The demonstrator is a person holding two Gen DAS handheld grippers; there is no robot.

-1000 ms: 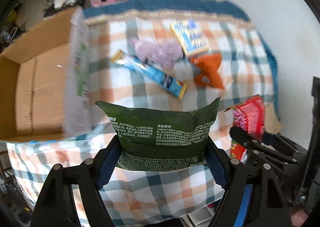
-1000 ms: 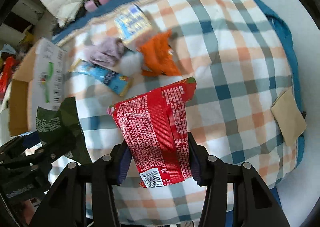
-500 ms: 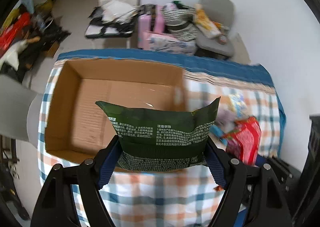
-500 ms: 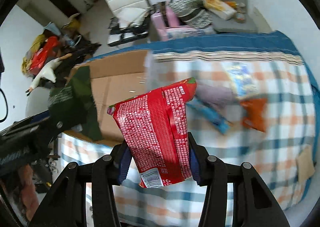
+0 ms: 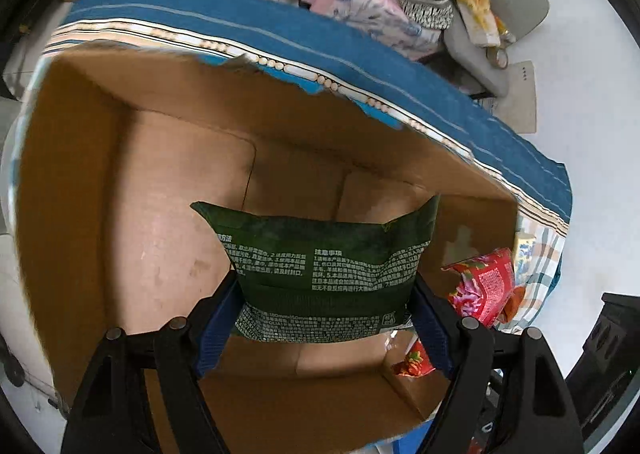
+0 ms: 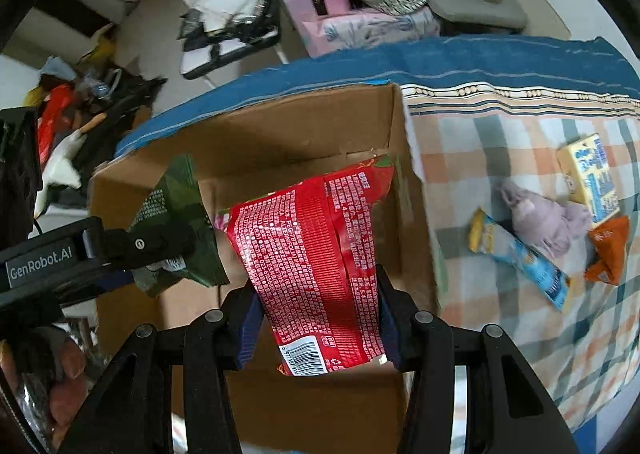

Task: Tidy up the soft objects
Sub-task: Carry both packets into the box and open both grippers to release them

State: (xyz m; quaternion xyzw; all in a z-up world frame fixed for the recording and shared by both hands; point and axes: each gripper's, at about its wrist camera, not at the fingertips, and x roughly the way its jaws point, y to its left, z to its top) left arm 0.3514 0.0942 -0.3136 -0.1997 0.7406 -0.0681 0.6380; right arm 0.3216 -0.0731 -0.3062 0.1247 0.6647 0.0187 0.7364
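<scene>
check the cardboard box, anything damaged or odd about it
Yes: the cardboard box has a ragged, torn far rim, jagged against the blue cloth. Its floor looks bare.

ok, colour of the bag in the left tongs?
Dark green bag with white print, clearest in the left wrist view.

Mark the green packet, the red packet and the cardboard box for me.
green packet (image 5: 320,254), left wrist view, printed middle panel.
red packet (image 6: 316,250), right wrist view, centre of printed back.
cardboard box (image 5: 168,221), left wrist view, bare inner floor.
</scene>
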